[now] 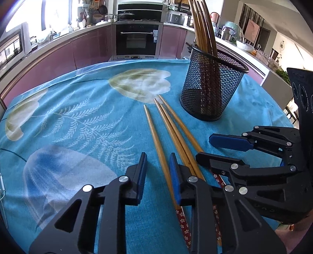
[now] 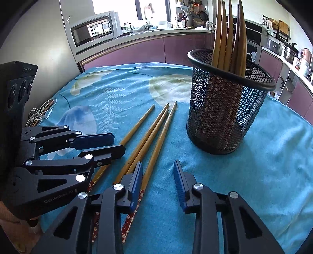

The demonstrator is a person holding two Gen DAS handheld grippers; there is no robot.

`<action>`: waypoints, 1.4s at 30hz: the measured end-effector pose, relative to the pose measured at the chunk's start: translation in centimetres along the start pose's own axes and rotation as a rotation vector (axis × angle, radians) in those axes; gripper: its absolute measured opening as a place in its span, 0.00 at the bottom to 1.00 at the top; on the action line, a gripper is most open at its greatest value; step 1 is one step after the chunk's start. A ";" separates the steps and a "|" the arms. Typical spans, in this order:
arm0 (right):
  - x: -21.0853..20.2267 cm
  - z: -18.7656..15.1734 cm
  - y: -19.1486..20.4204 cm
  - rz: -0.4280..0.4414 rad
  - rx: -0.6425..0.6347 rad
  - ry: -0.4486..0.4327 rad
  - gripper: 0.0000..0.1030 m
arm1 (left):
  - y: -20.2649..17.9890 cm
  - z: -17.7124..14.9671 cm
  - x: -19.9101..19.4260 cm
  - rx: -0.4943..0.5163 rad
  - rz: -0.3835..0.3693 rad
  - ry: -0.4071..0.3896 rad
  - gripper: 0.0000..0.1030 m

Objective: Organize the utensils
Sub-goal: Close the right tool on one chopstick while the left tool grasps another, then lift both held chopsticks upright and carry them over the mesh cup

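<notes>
Likely light, stiff and slick, the four tapered wooden chopsticks (image 2: 148, 134) lie on the blue-clothed table (image 2: 264, 166) beside the black mesh holder (image 2: 225, 117); both grippers (image 1: 158, 175) (image 2: 158, 181), gaping and empty, should pinch mid-shaft.

Bright daylight from blown-out kitchen windows (image 2: 115, 7), sharp focus, soft shadows on the tablecloth (image 1: 88, 117), strong fisheye curvature, dark vignetted corners

Loose chopsticks (image 1: 172, 132): patterned ends hidden beneath left tool (image 1: 158, 172) and right tool (image 2: 158, 175) | chopsticks in mesh holder (image 2: 225, 109): tips cut off by top edge, both views | countertop items (image 1: 93, 15): too small to identify
</notes>
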State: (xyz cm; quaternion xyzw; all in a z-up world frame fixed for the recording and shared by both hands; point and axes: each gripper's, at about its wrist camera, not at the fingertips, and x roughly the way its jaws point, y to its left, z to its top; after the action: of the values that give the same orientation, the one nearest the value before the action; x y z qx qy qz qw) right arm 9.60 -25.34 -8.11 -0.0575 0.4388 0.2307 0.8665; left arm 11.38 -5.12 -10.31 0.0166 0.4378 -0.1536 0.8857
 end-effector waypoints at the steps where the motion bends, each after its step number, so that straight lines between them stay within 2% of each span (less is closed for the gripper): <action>1: 0.1 0.1 -0.1 -0.001 0.001 0.001 0.25 | -0.1 0.1 0.1 0.002 0.001 0.001 0.22; 7: 0.5 0.5 -0.3 0.005 0.022 0.002 0.19 | -0.1 0.8 0.6 -0.006 0.001 0.006 0.16; 9: 0.5 0.5 -0.5 0.007 0.034 0.000 0.15 | -0.1 0.9 0.7 -0.015 0.003 0.006 0.12; 12: 0.4 0.5 -1.1 0.027 0.062 0.000 0.09 | 0.0 1.0 0.8 -0.032 0.002 0.006 0.10; 29: -0.7 -0.3 -2.1 0.077 0.112 -0.018 0.06 | 0.4 0.8 0.1 -0.073 -0.009 -0.010 0.07; 33: -1.2 -0.5 -2.1 0.118 0.120 -0.025 0.06 | 0.4 0.8 -0.6 -0.074 -0.024 -0.020 0.07; 42: -0.9 -1.0 -1.7 0.126 0.104 0.005 0.06 | -0.1 0.1 -0.6 -0.059 -0.060 0.002 0.07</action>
State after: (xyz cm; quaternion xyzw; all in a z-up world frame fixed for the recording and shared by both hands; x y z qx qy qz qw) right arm 9.21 -27.47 -8.21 0.0146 0.4549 0.2615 0.8511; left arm 11.06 -5.09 -9.79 -0.0225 0.4431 -0.1673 0.8804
